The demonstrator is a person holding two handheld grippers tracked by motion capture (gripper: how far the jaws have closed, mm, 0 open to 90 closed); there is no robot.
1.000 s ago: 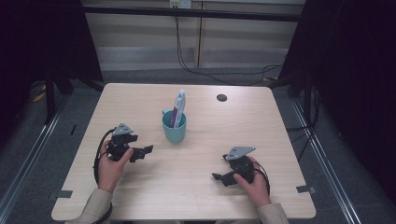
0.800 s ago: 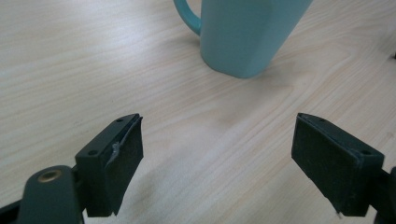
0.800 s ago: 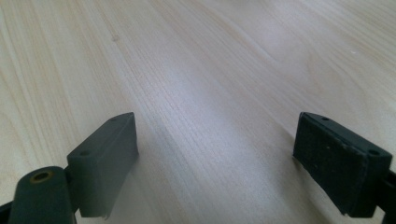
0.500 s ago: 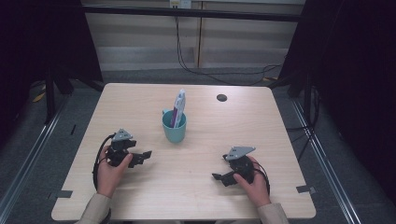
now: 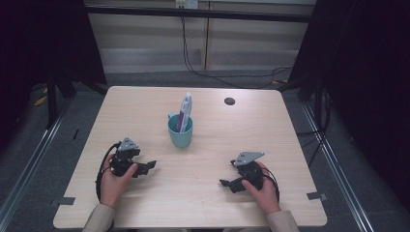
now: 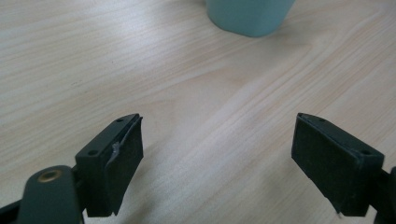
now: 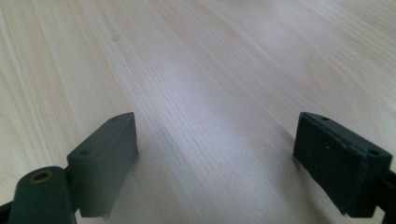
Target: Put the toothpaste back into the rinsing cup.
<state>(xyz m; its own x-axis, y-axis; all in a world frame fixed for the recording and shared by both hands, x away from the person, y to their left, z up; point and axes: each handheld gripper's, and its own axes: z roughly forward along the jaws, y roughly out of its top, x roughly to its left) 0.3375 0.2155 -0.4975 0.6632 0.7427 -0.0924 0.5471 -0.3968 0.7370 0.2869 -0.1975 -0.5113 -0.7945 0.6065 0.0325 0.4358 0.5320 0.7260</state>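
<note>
Standing near the middle of the wooden table point(image 5: 290, 145), slightly toward the far edge: a teal cup point(image 5: 180, 131) with a white-and-purple tube point(image 5: 183, 112) propped inside, long axis nearly upright and leaning a little away from the person. Resting on the near side of the cup, to its left and fairly close: the left gripper point(image 5: 145, 167), jaws spread wide and empty, aimed rightward across the table and slightly toward the cup. Confirmed in the left gripper view: cup base point(image 6: 249, 16) just ahead and a little right of centre between the parted jaws, bare wood between. Lying on the near side of the cup but off to its right and well apart from it: the right gripper point(image 5: 228, 183), jaws likewise wide apart with nothing between them, pointing leftward along the table. Judged nearer and better lined up for a reach to the cup or tube: the left gripper. Beyond the cup, toward the far right: a small dark cable hole point(image 5: 229, 101).
</note>
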